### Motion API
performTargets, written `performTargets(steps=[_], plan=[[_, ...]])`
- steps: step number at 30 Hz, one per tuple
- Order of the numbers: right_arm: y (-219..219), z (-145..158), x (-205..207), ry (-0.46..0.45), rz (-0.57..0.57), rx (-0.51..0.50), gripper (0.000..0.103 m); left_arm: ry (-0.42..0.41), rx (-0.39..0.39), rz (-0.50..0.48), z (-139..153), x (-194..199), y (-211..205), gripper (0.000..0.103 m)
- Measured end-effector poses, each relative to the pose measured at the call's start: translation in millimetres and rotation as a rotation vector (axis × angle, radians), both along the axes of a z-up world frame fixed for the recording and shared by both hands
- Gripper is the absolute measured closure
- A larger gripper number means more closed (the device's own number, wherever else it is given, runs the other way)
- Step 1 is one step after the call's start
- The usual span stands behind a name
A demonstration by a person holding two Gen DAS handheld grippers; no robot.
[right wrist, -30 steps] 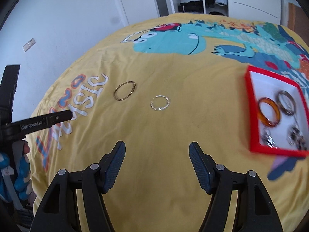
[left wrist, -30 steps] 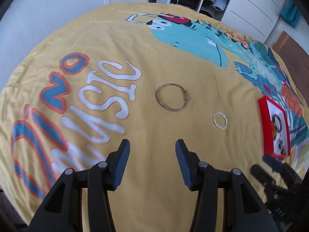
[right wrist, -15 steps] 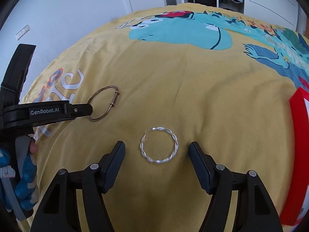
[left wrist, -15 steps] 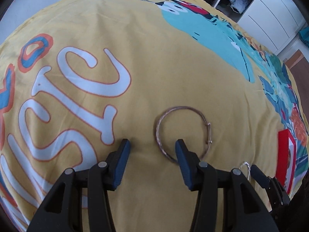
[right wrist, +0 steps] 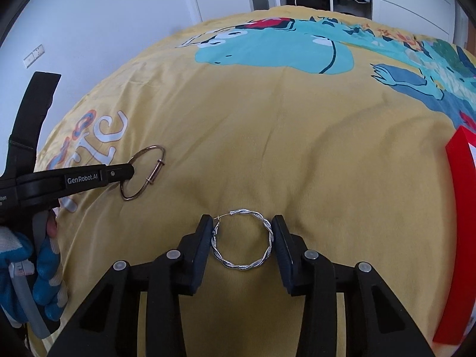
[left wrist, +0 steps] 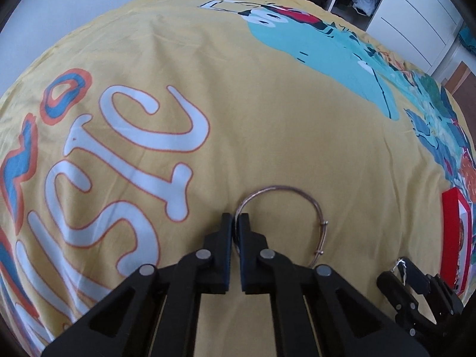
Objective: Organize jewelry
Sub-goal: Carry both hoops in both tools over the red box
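A thin copper bangle [left wrist: 282, 189] lies on the yellow bedspread [left wrist: 267, 119]. My left gripper [left wrist: 236, 226] is shut on the bangle's left side, with the wire pinched between the jaw tips. The right wrist view shows the same grip from the side, the left gripper [right wrist: 131, 172] on the bangle [right wrist: 154, 148]. A silver twisted hoop [right wrist: 241, 267] lies flat between the jaws of my right gripper [right wrist: 242, 220]. Those jaws are closing, and both pads touch the hoop's sides. In the left wrist view the right gripper [left wrist: 401, 270] shows at the lower right.
A red tray [right wrist: 458, 178] stands at the right edge, and the left wrist view catches its rim [left wrist: 452, 223]. A hand in a blue and white glove [right wrist: 44, 267] holds the left gripper. White wardrobes stand beyond the bed.
Both grippers have come down and forward onto the bedspread. The left jaws have shut on the bangle. The right jaws have narrowed onto the silver hoop.
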State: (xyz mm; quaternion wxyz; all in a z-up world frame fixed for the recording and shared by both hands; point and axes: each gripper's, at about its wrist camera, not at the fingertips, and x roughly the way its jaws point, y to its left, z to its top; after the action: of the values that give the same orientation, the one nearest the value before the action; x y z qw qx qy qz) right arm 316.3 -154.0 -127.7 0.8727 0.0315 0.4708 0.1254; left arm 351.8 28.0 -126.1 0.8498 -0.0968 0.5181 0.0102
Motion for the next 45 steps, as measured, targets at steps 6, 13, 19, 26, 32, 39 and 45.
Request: performTargets(steps=[6,13,19,26,32,39,45], plan=[[-6,16,-28,-0.012,-0.004,0.037,0.063,-0.011,0.01,-0.004,10,-23,2,0.099],[-6,35,-63,-0.03,-0.002,0.056,0.063,-0.028,0.015,-0.008,29,-57,8,0.099],[-4,47,-94,-0.036,0.002,0.061,0.063,-0.061,0.012,-0.042,52,-89,6,0.099],[-10,66,-132,-0.061,-0.018,0.073,0.063,-0.102,0.032,-0.08,80,-127,1,0.099],[-30,87,-157,-0.108,-0.05,0.072,0.063,-0.139,0.028,-0.116,103,-145,-17,0.099],[-91,106,-163,-0.15,-0.124,0.035,0.063,-0.166,-0.007,-0.219,123,-134,-86,0.099],[-169,108,-140,-0.157,-0.224,-0.011,0.063,-0.169,-0.025,-0.338,126,-107,-174,0.099]])
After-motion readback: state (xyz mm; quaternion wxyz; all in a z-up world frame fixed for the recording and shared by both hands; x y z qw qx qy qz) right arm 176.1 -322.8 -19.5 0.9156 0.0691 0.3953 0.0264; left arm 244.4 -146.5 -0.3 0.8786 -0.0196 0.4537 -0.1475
